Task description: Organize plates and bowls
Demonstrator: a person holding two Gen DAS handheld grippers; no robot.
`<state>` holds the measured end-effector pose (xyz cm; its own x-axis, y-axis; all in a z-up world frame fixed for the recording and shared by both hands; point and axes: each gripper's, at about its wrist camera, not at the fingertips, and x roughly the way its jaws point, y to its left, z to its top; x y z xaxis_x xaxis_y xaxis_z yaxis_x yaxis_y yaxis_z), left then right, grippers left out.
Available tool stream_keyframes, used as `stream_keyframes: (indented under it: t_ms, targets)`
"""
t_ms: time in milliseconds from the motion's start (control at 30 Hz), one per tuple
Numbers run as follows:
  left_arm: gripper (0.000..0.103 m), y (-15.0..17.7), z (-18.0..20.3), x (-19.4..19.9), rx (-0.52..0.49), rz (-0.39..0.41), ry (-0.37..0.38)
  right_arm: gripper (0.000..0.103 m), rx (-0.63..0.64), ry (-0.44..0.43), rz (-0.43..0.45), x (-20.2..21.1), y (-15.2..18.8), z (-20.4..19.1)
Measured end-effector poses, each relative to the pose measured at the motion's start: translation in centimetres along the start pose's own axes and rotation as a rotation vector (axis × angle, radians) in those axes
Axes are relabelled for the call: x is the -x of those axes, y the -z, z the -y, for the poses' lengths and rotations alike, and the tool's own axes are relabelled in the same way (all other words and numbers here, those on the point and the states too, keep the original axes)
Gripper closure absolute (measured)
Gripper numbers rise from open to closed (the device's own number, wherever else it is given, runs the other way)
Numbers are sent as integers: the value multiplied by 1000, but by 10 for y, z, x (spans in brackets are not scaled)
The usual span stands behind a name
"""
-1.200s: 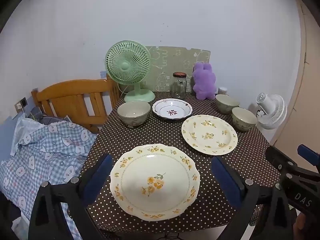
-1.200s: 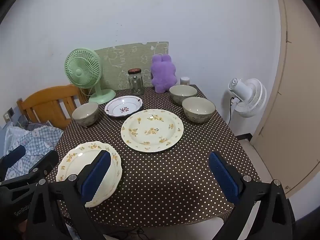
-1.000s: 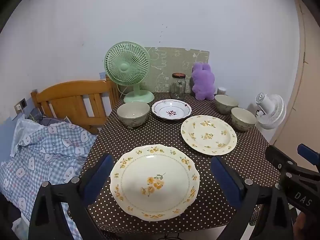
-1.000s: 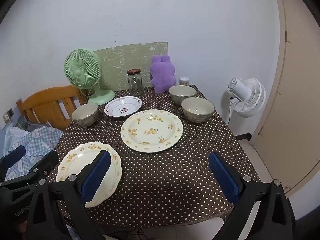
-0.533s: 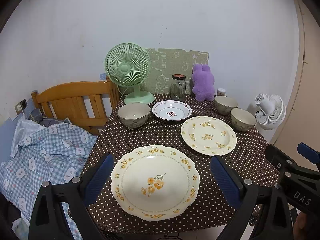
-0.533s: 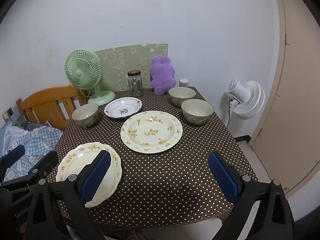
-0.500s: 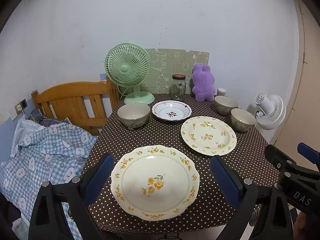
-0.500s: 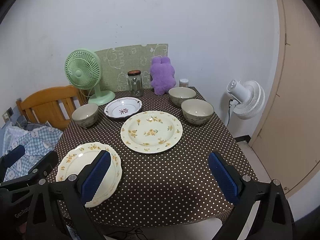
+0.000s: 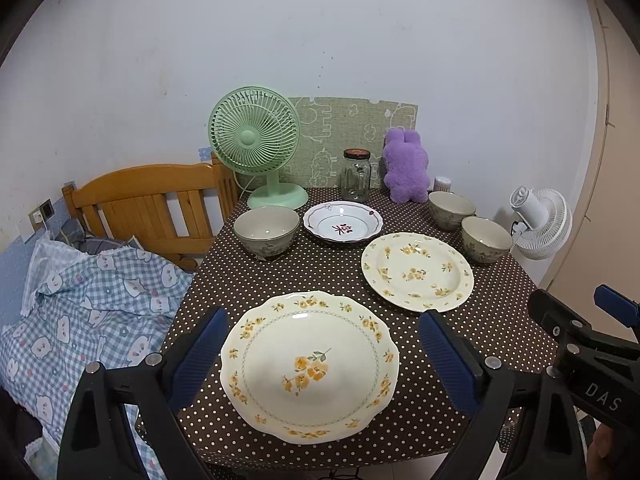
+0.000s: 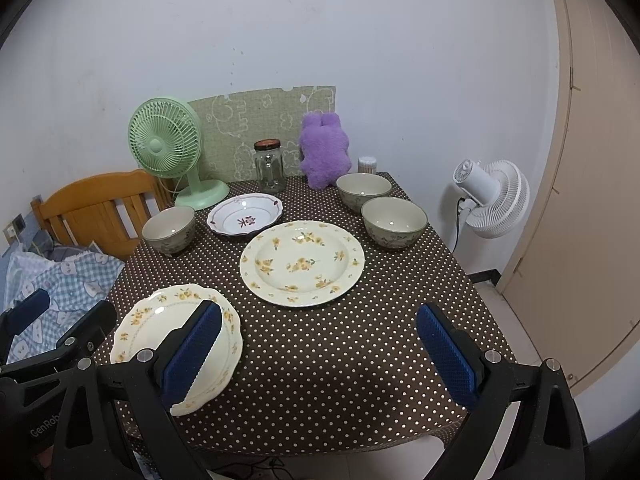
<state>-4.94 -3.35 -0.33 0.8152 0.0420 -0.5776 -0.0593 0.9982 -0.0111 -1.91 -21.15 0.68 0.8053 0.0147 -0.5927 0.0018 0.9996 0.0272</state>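
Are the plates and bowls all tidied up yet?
Not yet, nothing is stacked. Three bowls and three plates sit apart on the table. Left gripper and right gripper are open, holding nothing.

A: In the right wrist view, the scalloped plate is partly covered by the right gripper's near blue finger, so its lower rim is hidden.

B: The small container behind the back bowl is too small to identify.

A: In the left wrist view it is half hidden by that bowl. The right gripper there runs off the right edge; only a sliver of a hand shows.

B: And the bedding is cut at the left.
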Motion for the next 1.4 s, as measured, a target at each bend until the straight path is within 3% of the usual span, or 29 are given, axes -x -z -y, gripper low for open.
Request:
stream_keyframes:
  t_ms: [700, 1133, 1400]
  targets:
    - [12, -7, -13, -27, -5, -48, 12, 7, -39, -18, -94, -23, -6, -25]
    - [15, -19, -45, -54, -14, -102, 14, 8, -40, -24, -116, -46, -23, -62]
    - [18, -16, -71, -79, -4, -166, 3, 10, -26, -30, -177, -70, -21, -90]
